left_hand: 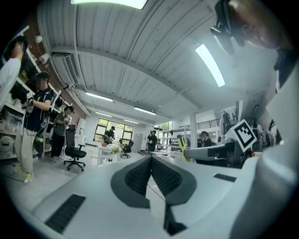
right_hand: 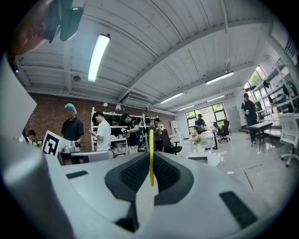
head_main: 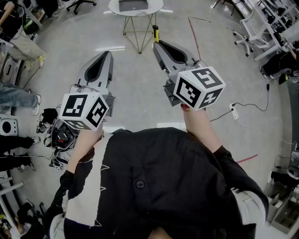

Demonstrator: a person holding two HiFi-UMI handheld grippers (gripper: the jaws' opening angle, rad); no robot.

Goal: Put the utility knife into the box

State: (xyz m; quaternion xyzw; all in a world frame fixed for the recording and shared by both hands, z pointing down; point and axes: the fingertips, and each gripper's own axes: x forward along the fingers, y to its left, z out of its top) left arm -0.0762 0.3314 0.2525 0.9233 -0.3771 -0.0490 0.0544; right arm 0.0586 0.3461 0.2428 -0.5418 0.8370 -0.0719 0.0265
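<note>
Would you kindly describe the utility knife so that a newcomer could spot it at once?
Start at the round white table at the head view's top; the right gripper points toward it. The utility knife juts from its closed jaws: a slim yellow body, whereas the left gripper is shut, empty.

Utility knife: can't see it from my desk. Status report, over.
Right gripper shut on the yellow utility knife. Left gripper shut, empty. No box in view, path unknown.
</note>
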